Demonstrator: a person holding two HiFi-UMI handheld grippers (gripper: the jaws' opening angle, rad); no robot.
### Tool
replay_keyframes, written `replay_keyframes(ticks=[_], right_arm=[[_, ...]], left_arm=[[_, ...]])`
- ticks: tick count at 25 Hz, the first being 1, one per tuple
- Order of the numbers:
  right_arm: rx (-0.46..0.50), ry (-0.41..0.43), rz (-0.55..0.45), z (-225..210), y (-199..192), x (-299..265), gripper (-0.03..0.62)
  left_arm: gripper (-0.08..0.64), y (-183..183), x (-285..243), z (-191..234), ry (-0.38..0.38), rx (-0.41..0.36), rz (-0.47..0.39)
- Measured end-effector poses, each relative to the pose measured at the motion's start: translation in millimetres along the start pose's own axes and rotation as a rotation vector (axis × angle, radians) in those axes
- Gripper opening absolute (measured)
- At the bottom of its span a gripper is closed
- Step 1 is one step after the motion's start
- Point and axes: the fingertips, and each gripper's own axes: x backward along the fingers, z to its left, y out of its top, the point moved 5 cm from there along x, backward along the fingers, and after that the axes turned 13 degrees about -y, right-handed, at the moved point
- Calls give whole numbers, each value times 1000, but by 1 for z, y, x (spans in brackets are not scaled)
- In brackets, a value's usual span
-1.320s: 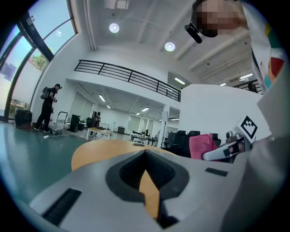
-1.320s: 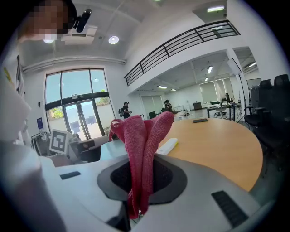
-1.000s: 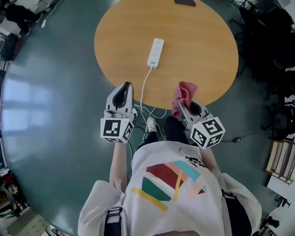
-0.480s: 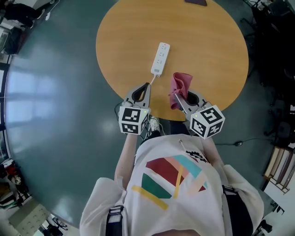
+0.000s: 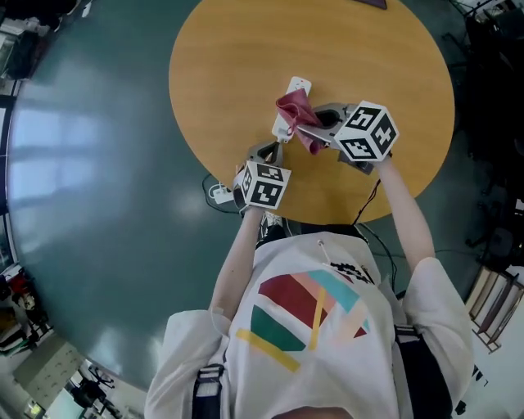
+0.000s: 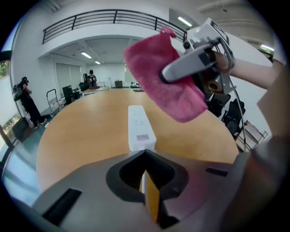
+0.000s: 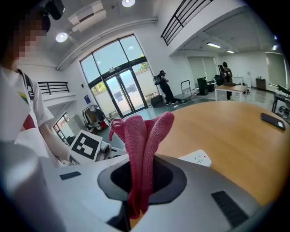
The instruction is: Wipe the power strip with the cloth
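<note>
The green floor [image 5: 98, 164] lies open all around on your left side, while dark furniture [image 5: 491, 74] crowds the right side. The round wooden surface [image 5: 237, 49] is bare over most of its area, with free room to the left of and beyond the work; only a dark flat object [image 5: 372, 2] lies at its far edge. Your right gripper [image 5: 307, 127] reaches in from the right above the middle of the surface, and its jaws are clenched on the pink cloth [image 5: 293, 106], which hangs in folds from them. Your left gripper [image 5: 272, 151] sits close to the near edge of the surface, its jaws pressed together with nothing seen between them, and their tip is just at the near end of the power strip [image 5: 298, 85]. The white power strip lies flat and points away from you, well inside the edge. The cloth hangs over its middle part; whether it touches the strip, I cannot tell. A white cable [image 5: 217, 193] lies on the floor below the near edge.
</note>
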Motion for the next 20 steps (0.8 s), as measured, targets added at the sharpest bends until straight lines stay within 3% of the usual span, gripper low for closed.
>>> replay_keyframes(ticks=[4,8,12,16,20], right_arm=[[-17,102,88,-12,-3,-46,40],[87,155,302,-8,-18,-71,40],[139,198,394,2,-27,-88,40],[165,195,438,-2,-32,-98,40],[229,126,492,-31,-23,-100,40]], left_arm=[[43,-13,-12,10,-10,40,-10],[43,-16,-11,13,-20,88,-64],[43,-13,-13,14,-14,59,-53],[43,-14,-14,11,-17,69,-27],[43,-11,-12,7,-16,50,10]])
